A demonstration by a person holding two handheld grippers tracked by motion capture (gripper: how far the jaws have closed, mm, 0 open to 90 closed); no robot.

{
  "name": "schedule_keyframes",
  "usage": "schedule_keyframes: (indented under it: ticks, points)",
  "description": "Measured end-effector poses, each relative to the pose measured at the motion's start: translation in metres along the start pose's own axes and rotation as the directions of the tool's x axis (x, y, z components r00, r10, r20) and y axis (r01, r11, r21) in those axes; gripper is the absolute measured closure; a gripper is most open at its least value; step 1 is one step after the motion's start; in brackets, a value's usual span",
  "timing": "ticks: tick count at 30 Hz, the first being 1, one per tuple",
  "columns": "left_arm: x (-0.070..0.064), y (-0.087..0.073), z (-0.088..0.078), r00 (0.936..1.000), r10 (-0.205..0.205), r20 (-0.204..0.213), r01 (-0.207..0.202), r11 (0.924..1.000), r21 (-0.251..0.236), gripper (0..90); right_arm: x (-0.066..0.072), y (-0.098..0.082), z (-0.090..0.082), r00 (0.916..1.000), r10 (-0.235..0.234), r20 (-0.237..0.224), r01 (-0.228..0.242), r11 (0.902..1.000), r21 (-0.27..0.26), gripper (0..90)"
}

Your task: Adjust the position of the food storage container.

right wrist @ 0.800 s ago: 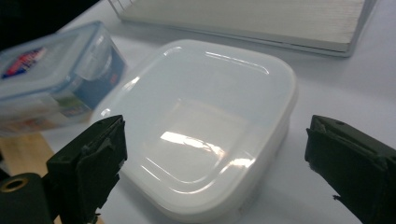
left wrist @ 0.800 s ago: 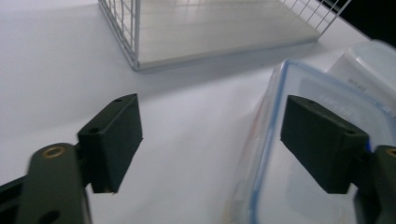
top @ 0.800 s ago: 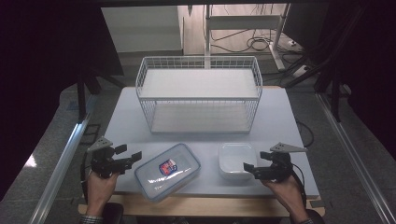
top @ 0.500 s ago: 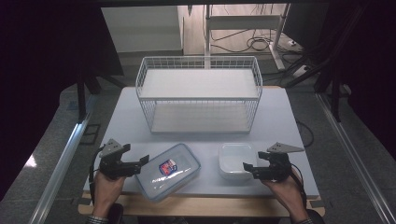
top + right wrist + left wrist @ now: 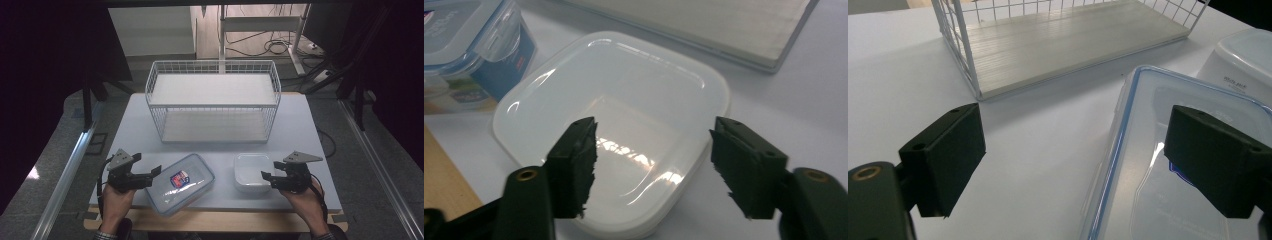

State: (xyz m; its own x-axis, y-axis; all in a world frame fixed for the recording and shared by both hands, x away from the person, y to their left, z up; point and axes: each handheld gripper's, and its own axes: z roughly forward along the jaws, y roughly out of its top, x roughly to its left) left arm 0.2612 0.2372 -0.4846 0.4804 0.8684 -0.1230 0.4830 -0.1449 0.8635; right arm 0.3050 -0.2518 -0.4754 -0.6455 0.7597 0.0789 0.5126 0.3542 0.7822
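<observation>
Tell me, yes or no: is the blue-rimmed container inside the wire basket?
No. The blue-rimmed container lies on the table, in front of the wire basket.

looks to us like a lab / test rig, not a home: white table (image 5: 300, 125) boxed in by dark curtains (image 5: 45, 75), metal rails (image 5: 65, 170) along the floor, loose cables (image 5: 272, 47) + a power strip (image 5: 312, 47) behind, grey carpet, w/ a wire basket (image 5: 212, 102) set out like a staged prop

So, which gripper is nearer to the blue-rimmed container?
Left. The left gripper is at the blue-rimmed container's left edge, jaws open. The right gripper is at the white square container, farther right.
</observation>
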Motion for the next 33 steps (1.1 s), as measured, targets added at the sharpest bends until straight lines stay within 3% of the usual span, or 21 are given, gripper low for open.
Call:
schedule_keyframes:
  ticks: [7, 13, 14, 20, 33]
  points:
    - [-0.001, 0.0, 0.002, 1.0, -0.006, -0.001, 0.006, 0.9999, 0.01, 9.6, 0.008, 0.012, 0.0, 0.9985, -0.056, 0.002, 0.056, 0.9984, -0.012, 52.0]
    - [-0.003, 0.0, 0.005, 0.9999, -0.003, -0.011, 0.003, 0.9995, 0.031, 9.8, 0.021, 0.021, 0.01, 0.9936, -0.101, -0.05, 0.101, 0.9948, 0.012, 68.9]
    - [-0.003, 0.0, 0.006, 0.9999, -0.001, -0.013, 0.002, 0.9994, 0.034, 9.8, 0.025, 0.023, 0.014, 0.9907, -0.112, -0.078, 0.114, 0.9933, 0.021, 75.2]
    - [-0.004, 0.0, 0.007, 0.9999, 0.001, -0.016, -0.001, 0.9992, 0.04, 9.8, 0.037, 0.031, 0.025, 0.98, -0.134, -0.147, 0.141, 0.9893, 0.037, 89.1]
    - [-0.003, 0.0, 0.005, 0.9999, -0.002, -0.013, 0.002, 0.9995, 0.033, 10.0, 0.07, 0.047, 0.056, 0.9533, -0.202, -0.225, 0.219, 0.9743, 0.054, 89.3]
